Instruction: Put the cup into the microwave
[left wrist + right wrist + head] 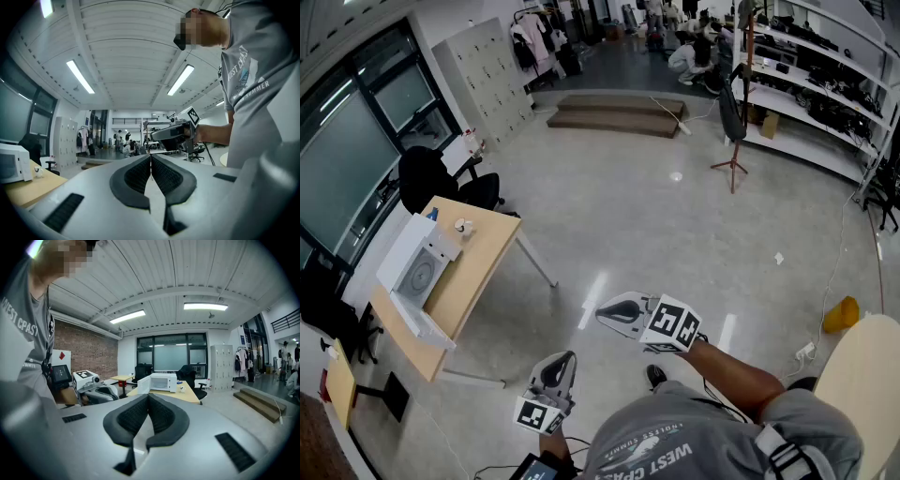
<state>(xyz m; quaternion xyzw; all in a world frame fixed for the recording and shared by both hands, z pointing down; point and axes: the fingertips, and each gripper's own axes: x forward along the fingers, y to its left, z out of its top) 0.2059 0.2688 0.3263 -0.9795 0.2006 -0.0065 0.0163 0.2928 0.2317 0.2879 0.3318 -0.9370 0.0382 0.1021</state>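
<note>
A white microwave (414,272) stands on a wooden table (478,258) at the left, its door swung open. It also shows in the right gripper view as the microwave (161,382) and at the left edge as the microwave (14,161). A small white cup (462,226) sits on the table beyond the microwave; the cup (182,389) and the cup (38,171) are far from both grippers. My left gripper (566,358) and my right gripper (602,312) hang over bare floor, away from the table. Both are shut with nothing between the pads.
Black office chairs (431,180) stand behind the table by the windows. Low steps (619,112) and grey lockers (487,80) lie at the back, shelves (825,103) and a stand (733,141) at the right. A yellow object (842,314) lies near a round tabletop (867,394).
</note>
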